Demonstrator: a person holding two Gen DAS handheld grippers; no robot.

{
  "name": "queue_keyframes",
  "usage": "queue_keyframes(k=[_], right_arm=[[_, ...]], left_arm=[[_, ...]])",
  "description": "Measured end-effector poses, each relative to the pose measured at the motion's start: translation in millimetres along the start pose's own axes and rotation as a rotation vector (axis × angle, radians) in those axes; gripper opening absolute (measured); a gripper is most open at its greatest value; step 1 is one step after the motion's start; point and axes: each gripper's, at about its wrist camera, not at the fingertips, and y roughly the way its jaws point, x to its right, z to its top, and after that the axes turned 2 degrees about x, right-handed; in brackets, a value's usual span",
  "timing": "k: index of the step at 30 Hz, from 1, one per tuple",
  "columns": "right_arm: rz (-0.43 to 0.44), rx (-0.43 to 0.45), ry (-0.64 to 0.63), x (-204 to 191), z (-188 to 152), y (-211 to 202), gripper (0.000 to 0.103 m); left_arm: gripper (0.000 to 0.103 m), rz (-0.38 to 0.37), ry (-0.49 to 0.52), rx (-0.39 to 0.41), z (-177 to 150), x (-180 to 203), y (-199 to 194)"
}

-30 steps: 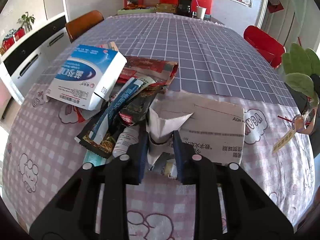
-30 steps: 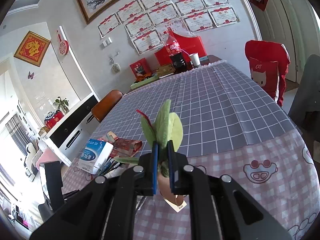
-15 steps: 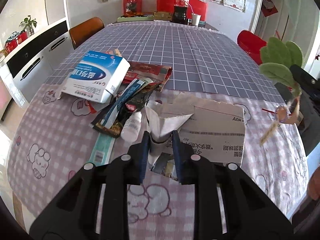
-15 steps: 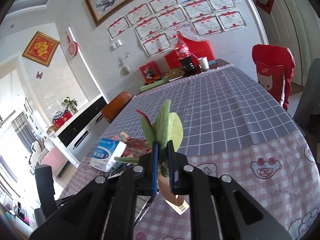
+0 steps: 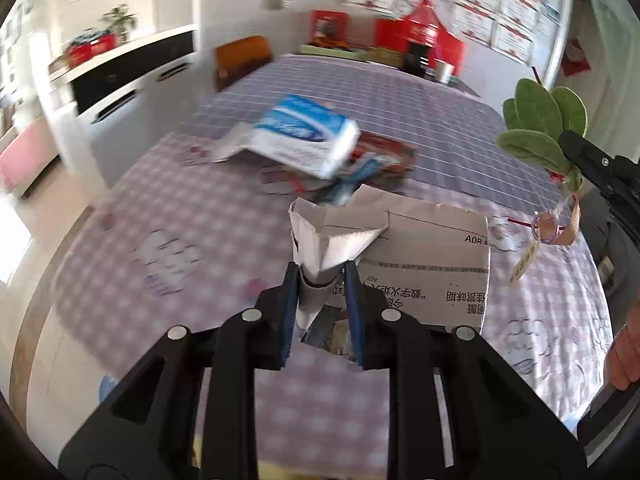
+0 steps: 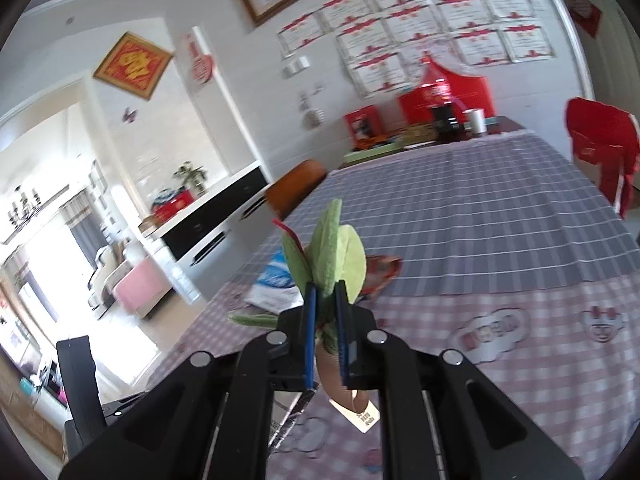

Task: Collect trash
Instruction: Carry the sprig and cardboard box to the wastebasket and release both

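My left gripper (image 5: 322,280) is shut on the crumpled flap of a flattened white cardboard box (image 5: 432,264), which hangs in front of it above the table. A blue and white box (image 5: 308,140) and several wrappers (image 5: 376,160) lie farther off on the checked tablecloth (image 5: 168,240). My right gripper (image 6: 325,292) is shut on a felt plant toy (image 6: 332,252) with green leaves and a paper tag. The left wrist view shows that gripper (image 5: 572,148) at the right edge with the toy's leaves (image 5: 540,128) sticking out.
A purple grid cloth (image 6: 480,216) covers the far half of the table. Red boxes, a dark bottle and a cup (image 6: 476,120) stand at its far end. A brown chair (image 5: 240,56), a red-covered chair (image 6: 600,148) and a white cabinet (image 5: 120,80) flank it. A person's hand (image 5: 624,356) shows at right.
Both grippers have pulled back and risen from the table. The cardboard box went along with the left gripper, and the pile of wrappers now lies farther away. The right gripper keeps its toy.
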Motion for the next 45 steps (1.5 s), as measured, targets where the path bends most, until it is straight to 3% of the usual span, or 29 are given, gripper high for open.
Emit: queue_keyframes(k=[8,29,36,42,44,45], right_arm=[[0.114,-0.071,-0.075,-74.8,-20.1,31.7,0.01],[0.49,-0.335,-0.308,-307.7,-125.4,99.3,0.01],[0.577,-0.435,-0.39,-374.2,-171.3,114.3,0.01],[0.601,-0.534,-0.439,-407.8,-214.2,136.5,0.01],[0.601,-0.559,-0.449,-412.9,-224.9,143.7,0.01],[0.595,-0.574,-0.457,-414.5,-231.1,149.3,0.01]], left_arm=[[0.023,0.119,-0.124,0.058,-20.5,-83.4,-37.3],[0.023,0.479,-0.466,0.121,-106.3,-290.8,-148.3],[0.023,0.555,-0.572,0.074,-143.7,-341.6,-160.2],[0.023,0.574,-0.632,-0.019,-169.0,-377.7,-138.3],[0.029,0.572,-0.62,-0.053,-176.4,-385.2,-126.9],[0.055,0.578,-0.599,-0.079,-182.7,-390.5,-116.8]])
